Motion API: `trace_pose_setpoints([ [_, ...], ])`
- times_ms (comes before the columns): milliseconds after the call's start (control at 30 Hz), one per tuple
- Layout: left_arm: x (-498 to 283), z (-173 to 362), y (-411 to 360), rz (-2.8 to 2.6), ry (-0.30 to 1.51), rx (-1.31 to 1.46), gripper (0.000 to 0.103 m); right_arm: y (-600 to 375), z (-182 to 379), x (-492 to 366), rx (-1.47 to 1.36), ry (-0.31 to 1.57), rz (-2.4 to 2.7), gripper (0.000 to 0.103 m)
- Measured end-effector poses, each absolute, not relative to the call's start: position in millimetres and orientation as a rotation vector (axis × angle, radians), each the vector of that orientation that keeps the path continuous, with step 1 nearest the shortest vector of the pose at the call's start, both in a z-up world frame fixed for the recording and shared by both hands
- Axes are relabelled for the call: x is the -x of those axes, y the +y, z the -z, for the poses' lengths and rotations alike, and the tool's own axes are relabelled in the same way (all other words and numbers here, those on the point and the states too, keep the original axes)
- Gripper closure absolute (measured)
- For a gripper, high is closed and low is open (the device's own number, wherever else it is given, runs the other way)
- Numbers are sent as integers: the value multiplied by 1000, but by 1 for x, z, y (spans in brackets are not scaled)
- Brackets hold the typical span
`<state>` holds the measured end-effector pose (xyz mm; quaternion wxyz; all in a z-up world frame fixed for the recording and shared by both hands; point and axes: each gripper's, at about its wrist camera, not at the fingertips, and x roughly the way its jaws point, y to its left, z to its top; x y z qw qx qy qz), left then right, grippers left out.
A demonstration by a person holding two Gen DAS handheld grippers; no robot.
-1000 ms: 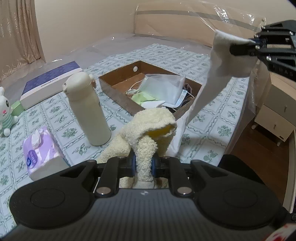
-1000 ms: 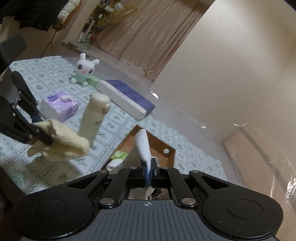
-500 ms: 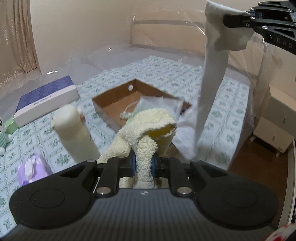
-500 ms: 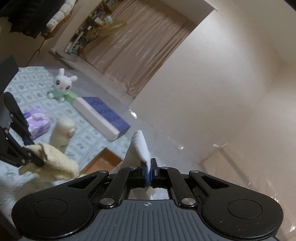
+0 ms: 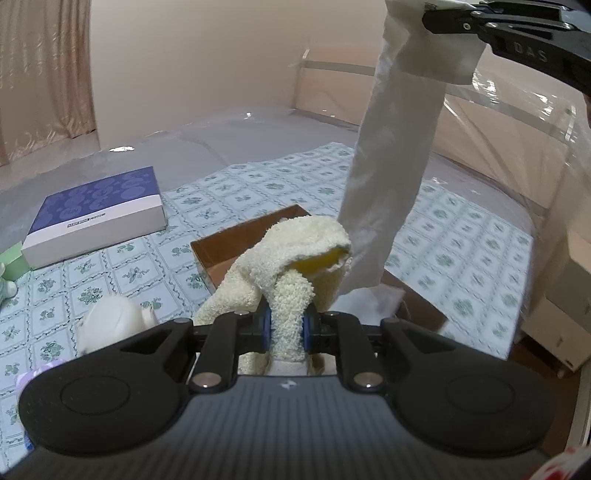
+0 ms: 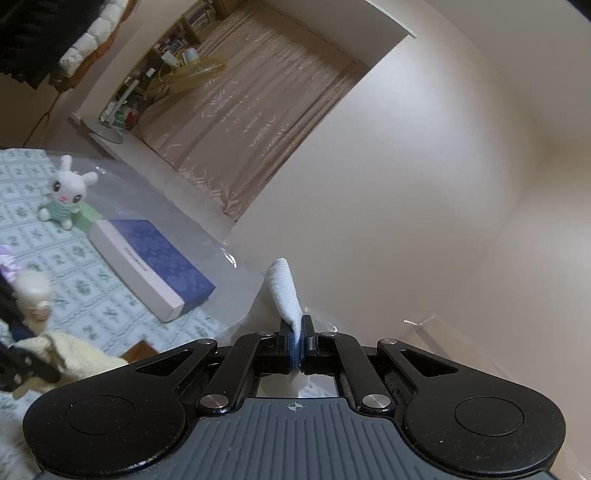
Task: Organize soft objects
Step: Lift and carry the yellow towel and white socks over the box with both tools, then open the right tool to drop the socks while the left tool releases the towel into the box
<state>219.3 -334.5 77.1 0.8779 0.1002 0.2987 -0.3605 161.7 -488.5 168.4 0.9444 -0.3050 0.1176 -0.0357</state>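
My left gripper (image 5: 289, 325) is shut on a cream fluffy towel (image 5: 295, 254), which bunches up above the jaws and drapes down in front of them. The right gripper (image 5: 436, 14) enters the left wrist view at top right, shut on a long white cloth (image 5: 391, 166) that hangs down toward a brown cardboard box (image 5: 236, 240) on the bed. In the right wrist view the right gripper (image 6: 297, 343) pinches that white cloth (image 6: 284, 291), a ribbed end sticking up past the jaws. The cream towel (image 6: 74, 354) shows at lower left there.
On the patterned bedspread (image 5: 110, 266) lie a purple-and-white flat box (image 5: 96, 214), a cream bottle (image 5: 110, 321), a lilac tissue pack (image 6: 5, 264) and a white bunny toy (image 6: 68, 195). A white cabinet (image 5: 565, 295) stands right of the bed. Curtains (image 6: 236, 122) hang beyond.
Both grippers have risen with their cloths. The white cloth now hangs higher over the box, and the bed, bottle and tissue pack have slid lower in both views.
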Motion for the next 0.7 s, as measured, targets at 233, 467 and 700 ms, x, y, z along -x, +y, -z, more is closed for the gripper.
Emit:
trace_pose_setpoints([
  [233,-255,-56,-363,706,650,-174,89,-515,-145,-221,587,258,56,100],
  [467,-284,-30,-383,672,690,-146,89,-542,-84,-270,391,472,-61,100],
  [700,-301,-17,-397,666,701,-135,89,-571,-38,-311,139,674,-162,100],
])
